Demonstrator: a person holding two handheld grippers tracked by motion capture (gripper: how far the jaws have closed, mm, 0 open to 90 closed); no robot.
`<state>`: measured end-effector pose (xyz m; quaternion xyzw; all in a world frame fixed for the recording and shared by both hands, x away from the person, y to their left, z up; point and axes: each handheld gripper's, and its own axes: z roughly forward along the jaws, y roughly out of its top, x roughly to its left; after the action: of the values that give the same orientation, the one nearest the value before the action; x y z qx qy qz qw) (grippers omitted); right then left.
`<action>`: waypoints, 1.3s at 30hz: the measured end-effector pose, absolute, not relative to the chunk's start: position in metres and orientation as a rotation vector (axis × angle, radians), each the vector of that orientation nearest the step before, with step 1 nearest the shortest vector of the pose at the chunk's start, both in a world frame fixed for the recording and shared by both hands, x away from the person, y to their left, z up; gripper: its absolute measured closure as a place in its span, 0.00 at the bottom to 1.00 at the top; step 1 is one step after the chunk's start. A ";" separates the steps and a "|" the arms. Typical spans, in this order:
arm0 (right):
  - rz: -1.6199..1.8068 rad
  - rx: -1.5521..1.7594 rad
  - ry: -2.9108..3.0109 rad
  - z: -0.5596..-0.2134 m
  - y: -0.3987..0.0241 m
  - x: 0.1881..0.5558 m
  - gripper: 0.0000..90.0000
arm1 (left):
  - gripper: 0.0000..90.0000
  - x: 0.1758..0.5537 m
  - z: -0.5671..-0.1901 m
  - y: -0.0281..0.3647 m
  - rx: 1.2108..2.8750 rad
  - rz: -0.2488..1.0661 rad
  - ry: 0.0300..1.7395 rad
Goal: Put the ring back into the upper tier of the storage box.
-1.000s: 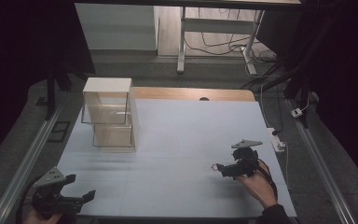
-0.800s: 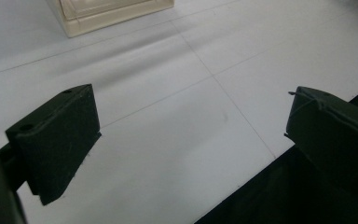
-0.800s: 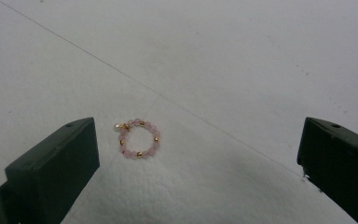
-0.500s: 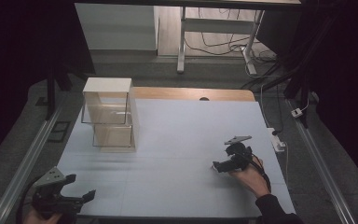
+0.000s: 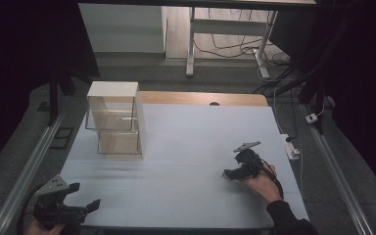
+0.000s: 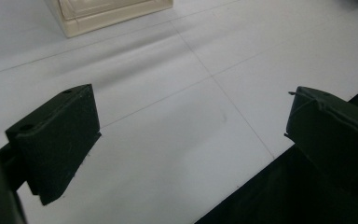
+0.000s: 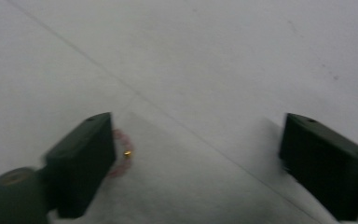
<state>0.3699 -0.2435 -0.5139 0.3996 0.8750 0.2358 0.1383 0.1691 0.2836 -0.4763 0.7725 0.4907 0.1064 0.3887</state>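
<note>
Reddish ring [image 7: 119, 154] half-hidden behind the closing right tool [image 7: 196, 161]

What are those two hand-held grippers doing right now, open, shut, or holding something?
Left hand-held gripper: open, holding nothing.
Right hand-held gripper: open, jaws just closing around a small red ring on the table, not yet gripped.

Dim room, dark edges – table [image 5: 186, 147] evenly lit – right gripper view soft, blurred.

No text, label, brand, number or sign can be read anywhere.
</note>
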 end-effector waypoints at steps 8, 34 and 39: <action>0.686 1.041 2.621 -0.506 -0.234 0.361 0.76 | 0.03 0.169 -0.476 0.284 1.964 0.271 1.248; 0.934 1.134 2.606 -0.483 -0.234 0.357 0.97 | 0.02 0.169 -0.476 0.285 1.954 0.273 1.269; 1.033 1.091 2.597 -0.471 -0.229 0.353 0.97 | 0.02 0.169 -0.477 0.284 1.954 0.272 1.269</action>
<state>0.3535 -0.2286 -0.4706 0.3627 0.8634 0.3434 0.0706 0.1694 0.2845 -0.4765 0.7679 0.4986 0.1071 0.3877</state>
